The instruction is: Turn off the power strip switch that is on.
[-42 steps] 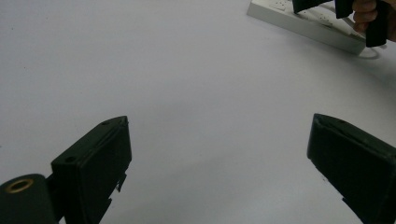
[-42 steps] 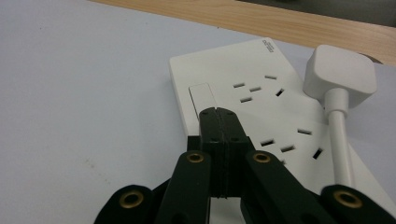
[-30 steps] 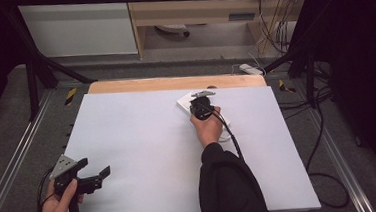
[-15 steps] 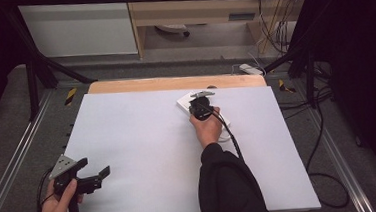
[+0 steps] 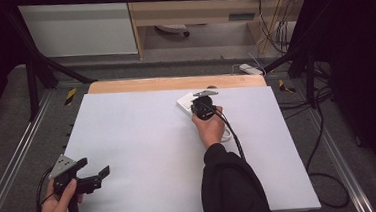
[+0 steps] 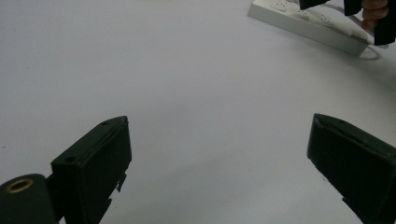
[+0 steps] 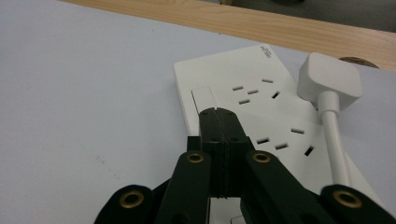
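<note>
The right hand-held gripper, jaws pressed together, tips on a power strip near the bench's far wooden edge. The left hand-held gripper, jaws spread, hovers over open white bench. Up close, a white plug sits in the strip.

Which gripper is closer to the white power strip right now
Right. The right gripper has its shut tips over the power strip, at its switch. The left gripper is held open at the table's near left corner, far from it.

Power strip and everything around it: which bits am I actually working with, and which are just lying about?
In the job:
power strip
its rocker switch, under the shut right gripper
white plug beside the strip

Lying about:
left gripper, open, apart
second power strip on the floor
</note>
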### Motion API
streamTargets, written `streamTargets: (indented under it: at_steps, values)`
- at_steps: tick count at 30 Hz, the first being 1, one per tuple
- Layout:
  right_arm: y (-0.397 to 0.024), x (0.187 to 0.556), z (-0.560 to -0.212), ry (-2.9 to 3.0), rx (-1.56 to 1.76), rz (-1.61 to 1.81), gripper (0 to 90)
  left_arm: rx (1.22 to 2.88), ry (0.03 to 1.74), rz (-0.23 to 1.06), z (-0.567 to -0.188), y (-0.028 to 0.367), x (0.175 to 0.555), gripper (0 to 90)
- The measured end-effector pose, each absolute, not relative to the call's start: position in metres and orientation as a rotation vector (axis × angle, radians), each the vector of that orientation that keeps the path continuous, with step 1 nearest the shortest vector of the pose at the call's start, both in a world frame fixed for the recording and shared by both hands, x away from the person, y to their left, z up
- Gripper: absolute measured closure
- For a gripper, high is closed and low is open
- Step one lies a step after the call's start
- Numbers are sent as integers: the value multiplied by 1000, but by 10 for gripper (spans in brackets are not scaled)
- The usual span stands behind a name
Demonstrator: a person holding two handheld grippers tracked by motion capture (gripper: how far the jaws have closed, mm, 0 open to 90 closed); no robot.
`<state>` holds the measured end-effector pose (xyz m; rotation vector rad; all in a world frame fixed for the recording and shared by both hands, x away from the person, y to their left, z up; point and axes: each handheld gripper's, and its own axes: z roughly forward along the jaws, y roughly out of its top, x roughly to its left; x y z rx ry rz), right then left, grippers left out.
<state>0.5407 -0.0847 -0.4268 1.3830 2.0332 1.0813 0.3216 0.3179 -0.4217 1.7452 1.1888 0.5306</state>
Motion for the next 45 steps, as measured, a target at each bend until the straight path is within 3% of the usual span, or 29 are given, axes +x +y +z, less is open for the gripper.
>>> streamTargets:
  at_steps: [13, 20, 28, 33, 45]
  values:
    - [-87, 532, -417, 2020, 1355, 1112, 900, 1745, 1188, 529, -422, 318, 322, 64]
    - [-90, 525, -409, 2013, 1346, 1135, 847, 1745, 1190, 533, -422, 318, 322, 63]
    - [-95, 516, -401, 2028, 1335, 1165, 682, 1751, 1186, 532, -422, 317, 321, 63]
    - [-99, 513, -394, 2023, 1360, 1153, 474, 1756, 1184, 529, -422, 316, 321, 63]
    - [-108, 510, -385, 2031, 1391, 1192, 97, 1755, 1187, 530, -422, 316, 321, 63]
